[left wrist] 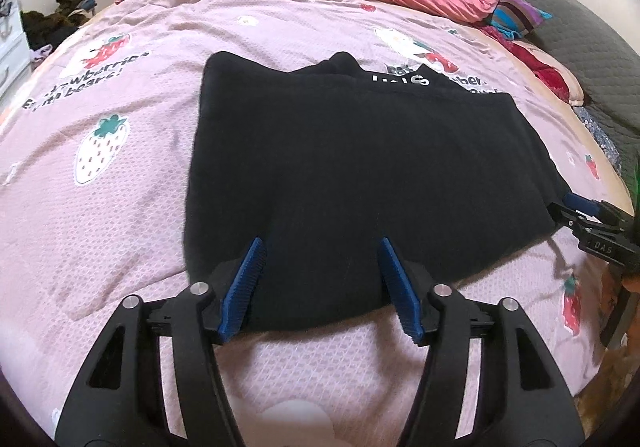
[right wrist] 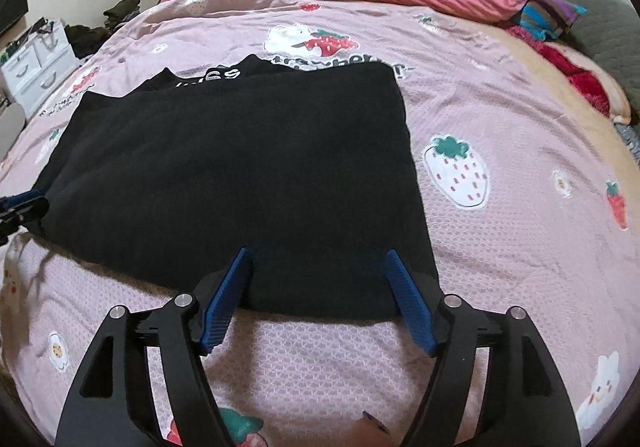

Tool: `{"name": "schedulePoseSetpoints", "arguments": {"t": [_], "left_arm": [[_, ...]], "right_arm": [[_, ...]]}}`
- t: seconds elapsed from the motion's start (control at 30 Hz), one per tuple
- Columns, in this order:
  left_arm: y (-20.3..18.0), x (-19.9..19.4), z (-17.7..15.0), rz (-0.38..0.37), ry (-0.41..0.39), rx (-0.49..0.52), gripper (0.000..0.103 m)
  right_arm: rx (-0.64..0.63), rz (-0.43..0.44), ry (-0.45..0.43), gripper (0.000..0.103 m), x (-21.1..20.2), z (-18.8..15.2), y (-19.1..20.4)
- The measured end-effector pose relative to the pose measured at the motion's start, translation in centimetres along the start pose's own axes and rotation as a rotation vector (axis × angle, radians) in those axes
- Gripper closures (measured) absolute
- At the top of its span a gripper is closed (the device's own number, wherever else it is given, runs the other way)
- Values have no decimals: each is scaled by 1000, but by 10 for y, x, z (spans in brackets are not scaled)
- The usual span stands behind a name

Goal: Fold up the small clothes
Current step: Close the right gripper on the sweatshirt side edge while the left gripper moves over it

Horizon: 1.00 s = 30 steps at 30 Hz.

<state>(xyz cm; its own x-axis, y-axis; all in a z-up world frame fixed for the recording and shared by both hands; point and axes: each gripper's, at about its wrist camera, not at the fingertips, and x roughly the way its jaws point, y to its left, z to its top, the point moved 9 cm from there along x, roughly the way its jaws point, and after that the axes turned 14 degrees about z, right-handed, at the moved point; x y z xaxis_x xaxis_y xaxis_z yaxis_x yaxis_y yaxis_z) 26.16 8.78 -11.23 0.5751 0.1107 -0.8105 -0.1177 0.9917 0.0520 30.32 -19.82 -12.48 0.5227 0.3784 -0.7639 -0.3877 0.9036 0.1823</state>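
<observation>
My left wrist camera looks low and close along its blue-padded black left gripper (left wrist: 322,247) across the near edge of the folded black fabric garment (left wrist: 360,175). My right wrist camera faces likewise beside it, sharing that garment (right wrist: 240,167) and the pink strawberry-print quilt (right wrist: 500,107).

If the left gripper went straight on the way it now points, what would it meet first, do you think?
The left gripper, jaws open, would meet the black garment first; its near edge already lies between the fingers. Whether they touch the cloth is unclear.
</observation>
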Motion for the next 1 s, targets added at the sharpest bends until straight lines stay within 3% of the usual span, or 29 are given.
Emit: {"name": "schedulePoseSetpoints", "arguments": {"t": [0.23, 0.3, 0.37, 0.5, 0.7, 1.0], "left_arm": [[38, -9, 7, 83, -20, -54, 30], [48, -7, 9, 104, -18, -74, 27], [60, -3, 11, 137, -12, -94, 16], [76, 1, 15, 191, -11, -108, 10], [92, 15, 20, 219, 23, -144, 9], [103, 39, 43, 209, 60, -197, 9]], "right_arm": [[-129, 40, -58, 11, -10, 12, 50], [-175, 73, -71, 10, -8, 16, 75], [-203, 109, -81, 9, -6, 18, 95], [-248, 174, -85, 9, 1, 22, 137], [-340, 221, -58, 9, 24, 21, 192], [-499, 175, -26, 9, 61, 21, 244]]}}
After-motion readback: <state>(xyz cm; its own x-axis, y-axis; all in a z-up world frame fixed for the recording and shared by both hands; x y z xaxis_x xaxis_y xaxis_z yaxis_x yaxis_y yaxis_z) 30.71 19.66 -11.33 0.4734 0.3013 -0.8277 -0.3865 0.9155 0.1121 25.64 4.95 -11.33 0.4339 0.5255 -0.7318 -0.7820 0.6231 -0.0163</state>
